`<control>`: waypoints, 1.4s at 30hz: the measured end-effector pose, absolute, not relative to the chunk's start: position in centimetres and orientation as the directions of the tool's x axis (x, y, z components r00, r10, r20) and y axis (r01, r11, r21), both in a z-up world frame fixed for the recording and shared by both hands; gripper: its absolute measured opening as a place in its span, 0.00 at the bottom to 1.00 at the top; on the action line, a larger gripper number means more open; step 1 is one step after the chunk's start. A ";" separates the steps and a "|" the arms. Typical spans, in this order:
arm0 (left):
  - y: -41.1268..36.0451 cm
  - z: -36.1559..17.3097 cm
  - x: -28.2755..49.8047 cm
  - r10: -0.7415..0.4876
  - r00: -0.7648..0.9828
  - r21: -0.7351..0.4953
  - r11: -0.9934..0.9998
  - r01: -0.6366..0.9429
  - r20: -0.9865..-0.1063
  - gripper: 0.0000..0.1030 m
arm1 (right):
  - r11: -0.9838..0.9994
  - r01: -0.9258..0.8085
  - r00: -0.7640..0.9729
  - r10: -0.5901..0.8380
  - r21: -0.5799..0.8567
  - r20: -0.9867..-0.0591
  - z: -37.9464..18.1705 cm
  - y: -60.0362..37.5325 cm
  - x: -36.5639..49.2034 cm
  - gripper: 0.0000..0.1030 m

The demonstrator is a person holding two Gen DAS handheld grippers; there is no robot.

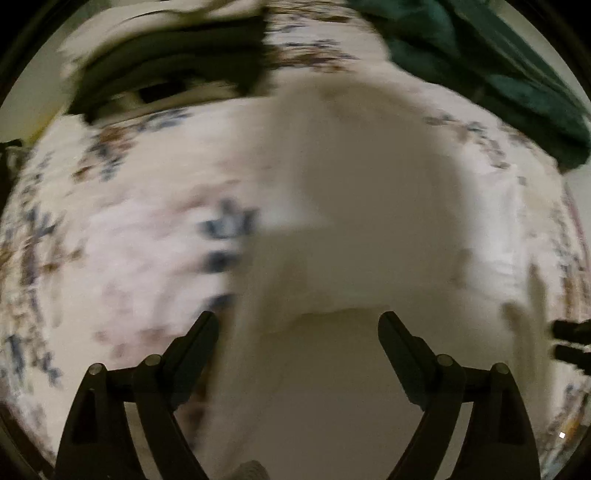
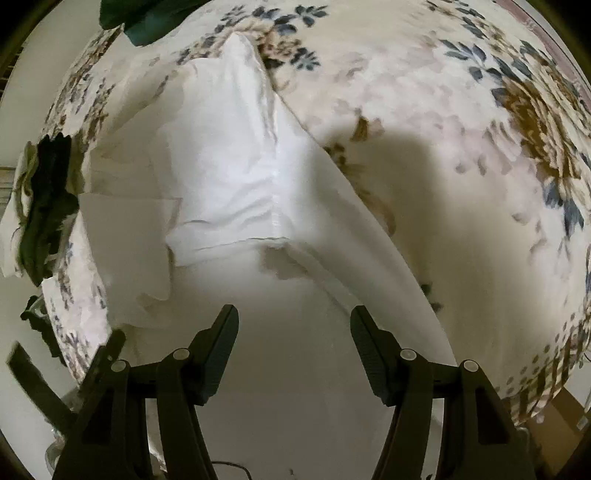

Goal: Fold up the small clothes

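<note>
A white garment [image 2: 229, 173] lies spread on a floral bedspread [image 2: 461, 155]. It has a seam down its middle and a folded layer at its left. In the blurred left wrist view the same white garment [image 1: 354, 221] fills the centre. My left gripper [image 1: 298, 325] is open, its jaws wide apart just above the garment's near edge, with nothing between them. My right gripper [image 2: 293, 319] is open too, over the garment's near part, holding nothing. The right gripper's fingertips [image 1: 569, 339] show at the right edge of the left wrist view.
A dark green cloth [image 1: 498, 62] lies at the far right of the bed; it also shows in the right wrist view [image 2: 147, 18]. A stack of dark folded clothes [image 1: 173, 74] sits at the far left, also visible as a dark pile [image 2: 48, 199].
</note>
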State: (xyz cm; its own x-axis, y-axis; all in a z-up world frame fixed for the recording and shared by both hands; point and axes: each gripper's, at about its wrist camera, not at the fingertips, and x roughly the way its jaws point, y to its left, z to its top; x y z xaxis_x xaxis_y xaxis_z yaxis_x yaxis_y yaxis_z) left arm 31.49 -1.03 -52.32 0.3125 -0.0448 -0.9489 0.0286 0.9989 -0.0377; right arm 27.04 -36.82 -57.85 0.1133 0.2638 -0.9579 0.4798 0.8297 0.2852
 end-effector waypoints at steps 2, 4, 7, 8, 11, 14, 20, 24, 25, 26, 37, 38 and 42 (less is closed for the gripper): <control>-0.1 -52.2 31.3 -0.017 0.307 -0.021 1.000 -0.007 -0.952 0.85 | 0.832 0.473 0.106 0.273 0.290 -0.956 -57.4 -36.0 28.2 0.63; 1.1 -51.4 30.7 0.000 0.316 -0.011 0.999 -0.036 -0.949 0.85 | 0.835 0.466 0.093 0.281 0.291 -0.955 -56.6 -35.9 28.5 0.63; 1.2 -49.6 29.1 0.034 0.333 0.015 0.998 -0.061 -0.942 0.85 | 0.850 0.436 0.066 0.297 0.295 -0.953 -54.8 -36.2 28.2 0.63; 1.0 -49.2 28.8 0.037 0.335 0.016 0.998 -0.065 -0.941 0.85 | 0.857 0.426 0.055 0.297 0.291 -0.953 -54.5 -36.0 28.5 0.63; -0.9 -47.9 26.9 0.039 0.339 0.013 0.997 -0.080 -0.940 0.85 | 0.882 0.380 0.020 0.294 0.279 -0.956 -53.3 -37.1 28.6 0.64; -4.1 -47.5 24.8 0.032 0.319 0.003 0.996 -0.091 -0.947 0.85 | 0.906 0.324 -0.020 0.295 0.273 -0.955 -52.6 -39.7 28.0 0.64; -13.8 -47.5 17.4 0.049 0.209 0.026 0.994 -0.108 -0.977 0.85 | 0.945 0.183 -0.083 0.289 0.270 -0.954 -53.4 -48.3 27.5 0.64; -21.7 -48.7 11.2 -0.051 0.078 -0.063 0.983 -0.171 -0.996 0.85 | 0.954 0.146 -0.112 0.279 0.262 -0.954 -54.3 -54.2 27.5 0.64; -23.5 -49.3 9.9 -0.089 0.045 -0.096 0.978 -0.188 -0.995 0.85 | 0.957 0.138 -0.120 0.271 0.254 -0.955 -54.8 -55.7 27.7 0.64; -24.6 -49.7 9.2 -0.112 0.024 -0.115 0.973 -0.199 -0.993 0.85 | 0.960 0.134 -0.124 0.264 0.247 -0.957 -55.2 -56.4 27.9 0.64; -33.1 -55.5 6.3 -0.211 0.006 -0.205 0.946 -0.249 -0.978 0.02 | 0.967 0.047 -0.128 0.253 0.249 -0.959 -57.5 -59.5 32.9 0.64; -32.8 -54.9 6.2 -0.214 0.029 -0.214 0.942 -0.257 -0.976 0.02 | 0.966 0.044 -0.125 0.259 0.256 -0.958 -57.4 -59.2 33.4 0.64; -30.9 -51.2 5.2 -0.204 0.112 -0.228 0.934 -0.276 -0.973 0.02 | 0.942 0.003 -0.091 0.335 0.336 -0.938 -57.2 -56.6 38.5 0.64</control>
